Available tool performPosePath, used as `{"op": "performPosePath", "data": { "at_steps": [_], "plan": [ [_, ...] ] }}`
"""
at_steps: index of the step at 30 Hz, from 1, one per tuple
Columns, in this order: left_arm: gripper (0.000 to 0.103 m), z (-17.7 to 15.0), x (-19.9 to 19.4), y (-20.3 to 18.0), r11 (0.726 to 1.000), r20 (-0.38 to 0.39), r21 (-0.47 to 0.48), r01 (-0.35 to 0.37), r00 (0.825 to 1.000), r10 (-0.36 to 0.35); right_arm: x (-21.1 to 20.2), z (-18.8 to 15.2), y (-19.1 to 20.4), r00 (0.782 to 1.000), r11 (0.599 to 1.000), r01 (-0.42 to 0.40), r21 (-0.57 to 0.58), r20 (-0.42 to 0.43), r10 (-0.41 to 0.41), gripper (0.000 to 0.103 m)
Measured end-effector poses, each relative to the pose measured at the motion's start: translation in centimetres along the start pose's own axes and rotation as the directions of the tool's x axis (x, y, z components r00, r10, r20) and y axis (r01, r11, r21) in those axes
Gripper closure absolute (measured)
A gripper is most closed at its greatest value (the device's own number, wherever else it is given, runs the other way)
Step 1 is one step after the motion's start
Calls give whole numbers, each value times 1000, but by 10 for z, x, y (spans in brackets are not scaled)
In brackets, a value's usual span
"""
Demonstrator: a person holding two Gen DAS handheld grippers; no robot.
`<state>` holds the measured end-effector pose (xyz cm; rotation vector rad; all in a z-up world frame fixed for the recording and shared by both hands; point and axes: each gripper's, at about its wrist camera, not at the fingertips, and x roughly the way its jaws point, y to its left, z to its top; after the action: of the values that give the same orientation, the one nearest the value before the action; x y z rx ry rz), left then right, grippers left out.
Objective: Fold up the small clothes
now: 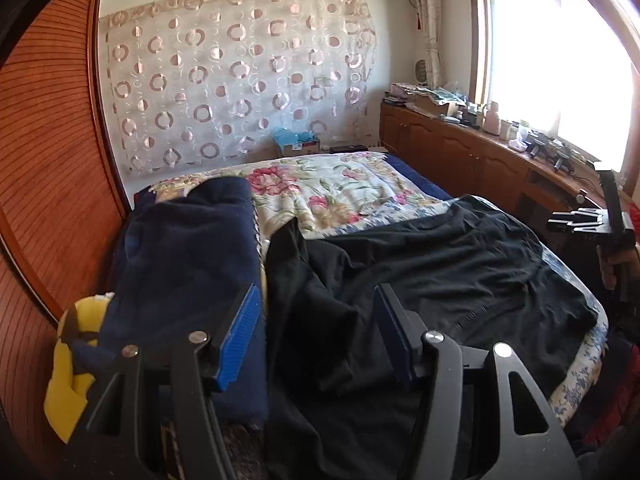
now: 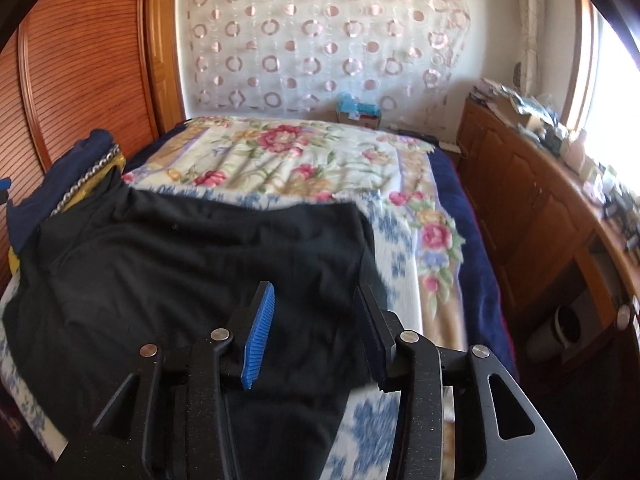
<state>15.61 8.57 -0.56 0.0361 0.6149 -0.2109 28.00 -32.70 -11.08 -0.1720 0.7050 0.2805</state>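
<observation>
both sets of jaws stand parted with nothing clamped between them. the left gripper (image 1: 316, 332) hangs over the near left part of a black garment (image 1: 432, 272), and the right gripper (image 2: 316, 328) is poised over its near right part, close to the edge. cloth shows in each gap, but the blue pads are not pressing on it.

the black garment lies spread across the near end of the bed (image 2: 404, 208), on the floral cover, rumpled, with a stitched hem running along the near side. its left part rides up against a pile of dark blue cloth (image 1: 188, 248) with something yellow (image 1: 68, 392) under it.

from where i stand it looks like thin, limp knit: light, no stiffness at all, likely to sag and drag the moment one side comes up. i'd say the sensible hold is at the two near corners on the hem, where the doubled stitching gives the pads something to bite. taking it mid-panel would probably just bunch it. the cover beneath is soft too, so a deep pinch could catch that as well.
</observation>
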Motion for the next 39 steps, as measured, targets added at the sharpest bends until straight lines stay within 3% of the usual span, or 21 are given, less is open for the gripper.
{"op": "performPosePath", "data": {
  "at_steps": [4,10,18,27,37,39],
  "plan": [
    [45,-26,1,-1,1000,-28,-7,2,1000,-3,-5,-42,-3,999,999,-27,30,-32,28,60],
    [45,-57,7,-4,999,-67,-32,2,998,-4,3,-81,-14,996,996,8,87,-84,0,60],
    [45,-69,17,-13,999,-80,-42,13,997,-17,-3,-85,-11,997,992,-12,127,-69,21,60],
    [45,-75,45,-22,999,-140,-46,21,990,-28,6,-95,-17,993,989,10,145,-119,8,60],
    [45,-95,74,-23,999,-255,-34,-1,967,-7,-31,-117,-10,994,993,-5,119,-109,18,60],
    [45,-95,71,-24,1000,-245,-30,7,969,-14,-44,-124,-8,996,993,-9,116,-92,20,60]
  ]
}}
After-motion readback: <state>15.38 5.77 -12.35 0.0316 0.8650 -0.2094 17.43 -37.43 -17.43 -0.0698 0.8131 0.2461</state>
